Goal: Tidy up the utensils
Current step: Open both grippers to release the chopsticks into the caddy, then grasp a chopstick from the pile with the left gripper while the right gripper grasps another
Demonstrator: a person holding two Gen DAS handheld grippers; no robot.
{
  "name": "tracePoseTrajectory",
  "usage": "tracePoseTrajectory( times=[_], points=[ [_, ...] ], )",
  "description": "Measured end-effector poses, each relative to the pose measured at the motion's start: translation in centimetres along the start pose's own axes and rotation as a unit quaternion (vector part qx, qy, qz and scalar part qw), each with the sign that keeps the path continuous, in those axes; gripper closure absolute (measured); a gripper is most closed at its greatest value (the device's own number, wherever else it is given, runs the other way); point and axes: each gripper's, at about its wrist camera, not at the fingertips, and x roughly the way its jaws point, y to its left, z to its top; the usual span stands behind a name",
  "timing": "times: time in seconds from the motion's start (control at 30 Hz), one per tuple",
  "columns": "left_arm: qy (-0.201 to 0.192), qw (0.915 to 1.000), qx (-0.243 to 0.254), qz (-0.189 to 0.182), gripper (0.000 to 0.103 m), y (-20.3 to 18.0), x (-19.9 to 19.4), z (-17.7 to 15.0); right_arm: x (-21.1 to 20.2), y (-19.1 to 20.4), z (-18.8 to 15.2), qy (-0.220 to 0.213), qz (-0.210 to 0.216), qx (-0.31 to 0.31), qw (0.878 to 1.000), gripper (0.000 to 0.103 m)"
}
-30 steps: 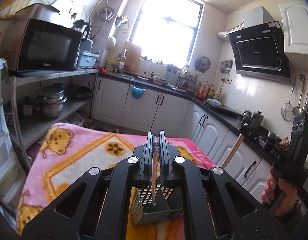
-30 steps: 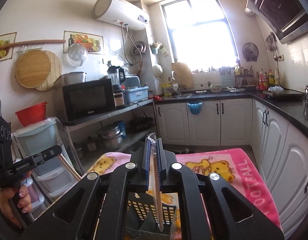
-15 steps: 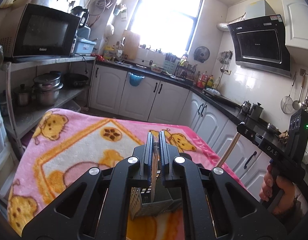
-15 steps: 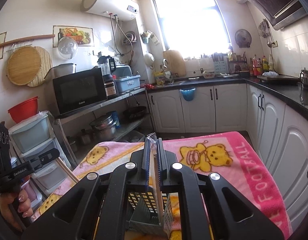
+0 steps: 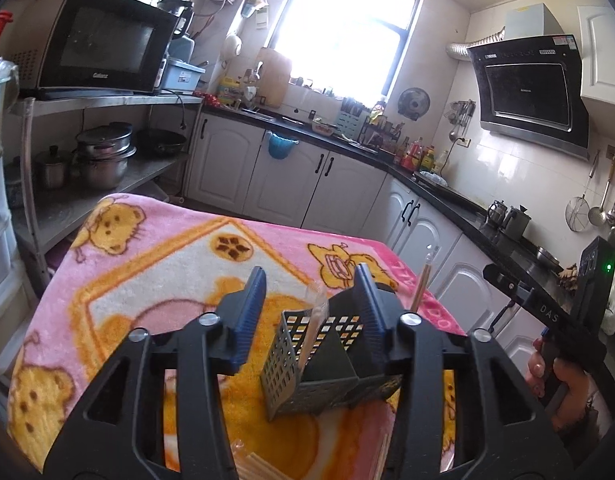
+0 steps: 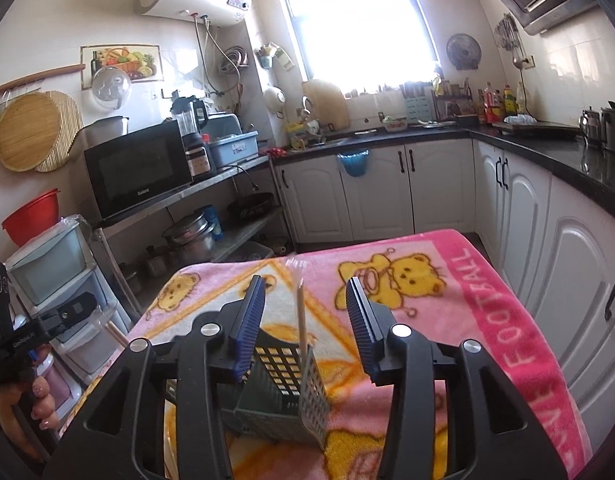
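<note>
A grey perforated utensil holder (image 5: 307,364) stands on the pink bear blanket (image 5: 155,264); it also shows in the right wrist view (image 6: 283,400). My left gripper (image 5: 311,304) is open just above the holder. A plastic-wrapped wooden chopstick (image 5: 313,328) stands in the holder between the jaws, free of them. My right gripper (image 6: 303,312) is open above the holder too, with a wrapped chopstick (image 6: 301,320) standing upright in it, untouched. The other chopstick (image 5: 421,284) also shows in the left wrist view, by the right gripper's body (image 5: 547,312).
More wrapped chopsticks (image 5: 259,464) lie on the blanket at the near edge. A metal shelf with a microwave (image 6: 139,168) and pots (image 5: 103,156) stands left. White cabinets (image 6: 367,196) and a black counter run behind and right of the table.
Both grippers have opened and let go of their chopsticks, which now stand in the holder. Both cameras have tilted further down over the blanket.
</note>
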Motion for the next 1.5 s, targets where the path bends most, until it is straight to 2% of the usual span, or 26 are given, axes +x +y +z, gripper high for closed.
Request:
tracePoseTrajectory(
  times=[0.23, 0.33, 0.43, 0.83, 1.5],
  points=[
    [-0.012, 0.9998, -0.012, 0.009, 0.03, 0.7, -1.6, -0.6, -0.9, -0.4, -1.5, 0.012, -0.007, -0.001, 1.0, 0.049],
    [-0.02, 0.9995, -0.018, 0.018, 0.022, 1.0, -2.4, -1.0, -1.4, -0.4, -2.3, 0.015, -0.007, 0.001, 1.0, 0.044],
    [-0.024, 0.9992, -0.022, 0.024, 0.019, 1.3, -3.3, -1.4, -1.9, -0.3, -2.9, 0.018, -0.006, 0.001, 1.0, 0.043],
    [-0.019, 0.9981, -0.037, 0.045, 0.017, 2.2, -5.5, -3.6, -3.9, 1.3, -5.2, 0.03, 0.014, -0.014, 0.999, 0.038],
    [0.041, 0.9947, -0.073, 0.06, 0.017, 4.7, -5.8, -8.5, -3.7, 3.7, -9.7, 0.089, 0.039, -0.055, 0.994, 0.037]
  ],
)
